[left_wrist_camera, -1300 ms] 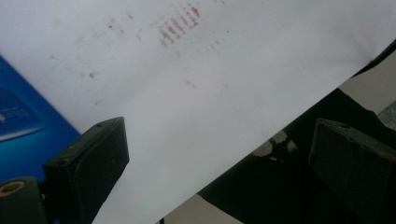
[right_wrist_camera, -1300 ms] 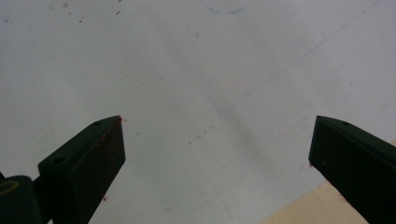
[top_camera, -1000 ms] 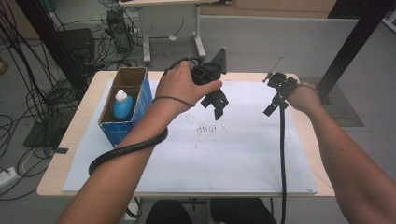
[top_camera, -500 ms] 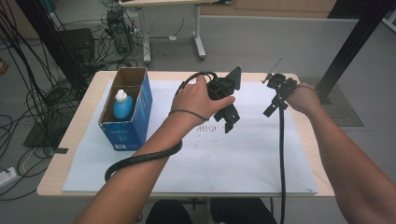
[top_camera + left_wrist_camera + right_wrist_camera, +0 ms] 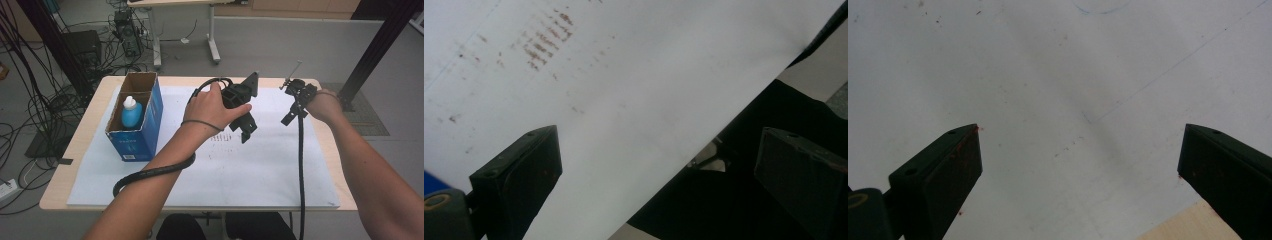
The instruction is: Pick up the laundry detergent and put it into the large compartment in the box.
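My left gripper (image 5: 247,129) hangs over the middle of the white paper sheet (image 5: 260,170), held by a hand, its jaws pointing down. In the left gripper view the gripper (image 5: 659,137) is open with nothing between its jaws, above reddish-brown marks (image 5: 541,47) on the paper. My right gripper (image 5: 289,116) is at the far right part of the sheet, near the table's back edge. In the right gripper view it (image 5: 1080,130) is open and empty over bare paper.
An open blue cardboard box (image 5: 142,135) stands at the left of the table, with a blue bottle (image 5: 131,112) with a white cap inside. The wooden table edge (image 5: 1193,225) shows beside the right jaw. Cables trail from both grippers across the table.
My left gripper has moved to the right, away from the box and toward the middle of the paper. The right gripper has stayed in place.
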The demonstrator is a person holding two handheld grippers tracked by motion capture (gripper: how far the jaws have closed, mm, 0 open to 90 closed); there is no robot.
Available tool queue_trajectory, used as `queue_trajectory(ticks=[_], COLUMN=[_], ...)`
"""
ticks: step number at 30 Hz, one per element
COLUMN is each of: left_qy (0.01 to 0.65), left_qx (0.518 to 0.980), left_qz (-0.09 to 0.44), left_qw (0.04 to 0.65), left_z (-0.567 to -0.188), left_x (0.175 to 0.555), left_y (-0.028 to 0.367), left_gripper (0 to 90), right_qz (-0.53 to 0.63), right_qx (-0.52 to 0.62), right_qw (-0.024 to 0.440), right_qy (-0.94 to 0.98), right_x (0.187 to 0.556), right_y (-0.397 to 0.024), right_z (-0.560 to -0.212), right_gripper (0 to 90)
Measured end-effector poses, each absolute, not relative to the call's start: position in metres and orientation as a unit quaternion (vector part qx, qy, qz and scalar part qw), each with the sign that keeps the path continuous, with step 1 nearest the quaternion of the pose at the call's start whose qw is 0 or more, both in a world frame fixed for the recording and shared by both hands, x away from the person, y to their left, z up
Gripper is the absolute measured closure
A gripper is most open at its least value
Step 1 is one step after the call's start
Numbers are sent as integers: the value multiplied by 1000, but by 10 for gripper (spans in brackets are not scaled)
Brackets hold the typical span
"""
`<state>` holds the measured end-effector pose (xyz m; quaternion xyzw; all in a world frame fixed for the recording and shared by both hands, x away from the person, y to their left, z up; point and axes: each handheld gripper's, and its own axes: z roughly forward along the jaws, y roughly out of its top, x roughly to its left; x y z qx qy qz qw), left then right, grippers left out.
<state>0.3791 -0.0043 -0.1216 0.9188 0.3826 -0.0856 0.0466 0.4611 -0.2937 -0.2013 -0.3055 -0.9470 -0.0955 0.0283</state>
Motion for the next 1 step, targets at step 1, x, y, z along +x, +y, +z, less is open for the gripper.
queue_trajectory(ticks=[1], left_qy=[383], left_qx=[918], left_qz=[-87], left_qw=[49], left_z=[-121], left_x=[379], left_y=[-3], left_gripper=[52], right_qz=[-95], right_qx=[-306], right_qw=[28], right_qy=[-947], right_x=[461], right_y=[-294], right_z=[-201], right_gripper=[37])
